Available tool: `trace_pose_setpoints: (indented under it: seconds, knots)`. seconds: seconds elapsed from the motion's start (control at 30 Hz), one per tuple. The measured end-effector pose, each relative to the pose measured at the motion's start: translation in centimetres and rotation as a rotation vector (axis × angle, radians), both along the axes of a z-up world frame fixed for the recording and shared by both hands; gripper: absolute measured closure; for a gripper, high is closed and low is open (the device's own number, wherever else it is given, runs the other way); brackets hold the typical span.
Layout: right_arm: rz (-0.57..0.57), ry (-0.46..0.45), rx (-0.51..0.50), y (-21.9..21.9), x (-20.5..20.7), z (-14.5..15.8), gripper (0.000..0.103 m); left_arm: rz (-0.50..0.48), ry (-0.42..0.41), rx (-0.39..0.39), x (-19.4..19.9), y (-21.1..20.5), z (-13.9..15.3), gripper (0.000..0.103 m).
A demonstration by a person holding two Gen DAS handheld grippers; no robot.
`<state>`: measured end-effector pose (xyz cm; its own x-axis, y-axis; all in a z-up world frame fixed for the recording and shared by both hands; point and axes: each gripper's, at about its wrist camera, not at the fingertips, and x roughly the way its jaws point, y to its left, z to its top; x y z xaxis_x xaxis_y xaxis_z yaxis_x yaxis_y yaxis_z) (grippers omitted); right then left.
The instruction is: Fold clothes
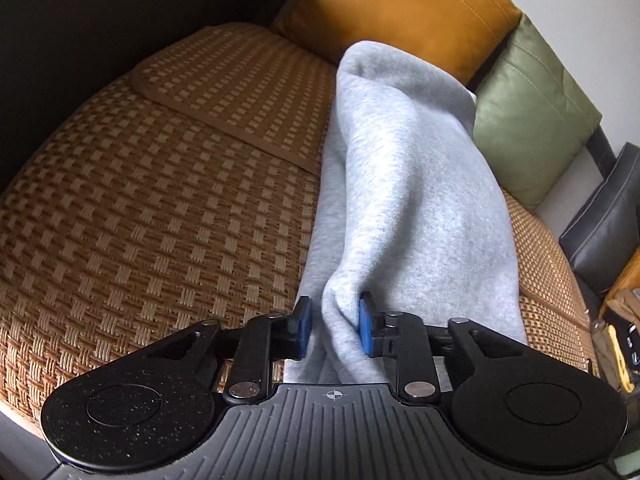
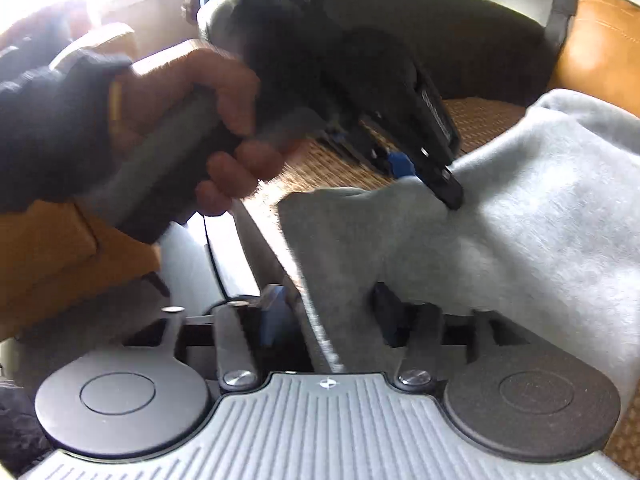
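We see one grey garment (image 1: pixel 408 184) lower centre; left gripper (image 1: pixel 335 326) jaws parted around its fold; right gripper (image 2: pixel 332 316) jaws parted around its edge.

Right gripper (image 2: pixel 326 316) low in frame, jaws apart, grey garment (image 2: pixel 520 220) draped over the right-hand jaw. Left gripper (image 2: pixel 434 178) above, gripped by a hand (image 2: pixel 200 120) in a dark sleeve (image 2: pixel 48 120), tips pressed into the garment's upper edge. Woven seat mat (image 2: pixel 480 114) behind; orange cushion (image 2: pixel 604 44) at top right. Motion blur throughout.
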<state>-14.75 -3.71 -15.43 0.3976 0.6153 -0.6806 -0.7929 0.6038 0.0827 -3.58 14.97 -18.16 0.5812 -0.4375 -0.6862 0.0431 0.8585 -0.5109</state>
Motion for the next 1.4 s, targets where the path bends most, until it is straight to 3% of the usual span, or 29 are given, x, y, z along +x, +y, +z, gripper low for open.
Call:
trace_pose_setpoints:
  seconds: [0.03,0.07,0.17,0.2,0.37,0.5,0.6,0.67,0.73,0.83,0.93,1.0,1.03,1.13,1.23,1.33,1.4]
  knots:
    - [0.006,0.006,0.019,-0.6,0.0,0.6,0.036,0.009,0.006,-0.013,0.0,0.4,-0.5,0.054]
    - [0.007,0.018,0.049,-1.4,0.0,1.4,0.037,0.017,0.012,-0.025,0.0,0.8,-1.1,0.049]
    - [-0.052,0.069,0.179,-5.6,1.2,4.5,0.04,0.042,-0.041,0.001,-0.2,1.5,0.7,0.045]
    - [-0.08,0.073,0.213,-7.1,1.9,5.7,0.04,0.05,-0.066,0.017,-0.3,1.6,1.6,0.038]
    - [-0.301,0.029,0.295,-14.0,9.2,10.1,0.039,0.11,-0.203,0.03,1.2,2.0,6.3,0.041]
    - [-0.413,-0.032,0.283,-16.7,16.2,10.8,0.042,0.034,-0.276,0.055,5.7,-1.2,8.6,0.04]
    - [-0.445,-0.045,0.252,-17.1,21.6,10.3,0.048,-0.046,-0.321,0.15,9.8,-4.7,9.0,0.038]
    - [-0.445,-0.031,0.229,-17.5,26.5,8.0,0.064,-0.084,-0.317,0.195,12.8,-6.4,8.4,0.038]
    - [-0.431,-0.011,0.203,-17.1,30.2,6.2,0.074,-0.113,-0.322,0.223,15.8,-7.5,7.6,0.038]
    - [-0.417,0.023,0.175,-16.1,35.0,3.0,0.078,-0.143,-0.31,0.26,20.1,-8.3,6.2,0.038]
    - [-0.498,0.029,0.192,-16.6,39.9,0.2,0.081,-0.126,-0.293,0.304,23.9,-8.7,4.3,0.038]
    - [-0.567,0.053,0.221,-17.4,42.8,-1.5,0.088,-0.109,-0.276,0.336,25.9,-8.9,2.8,0.037]
    - [-0.595,0.073,0.226,-17.8,44.1,-2.6,0.099,-0.106,-0.264,0.349,26.8,-9.0,1.9,0.036]
    - [-0.676,0.087,0.257,-18.5,46.1,-5.6,0.103,-0.14,-0.217,0.403,28.4,-10.2,-1.4,0.038]
    - [-0.732,0.134,0.278,-18.7,47.2,-8.1,0.103,-0.122,-0.228,0.39,28.2,-10.7,-3.2,0.039]
    - [-0.71,0.105,0.226,-18.1,46.9,-7.3,0.103,-0.108,-0.23,0.396,27.9,-10.7,-3.5,0.036]
    - [-0.693,0.087,0.186,-17.7,46.4,-6.1,0.103,-0.109,-0.248,0.439,26.9,-10.5,-2.0,0.033]
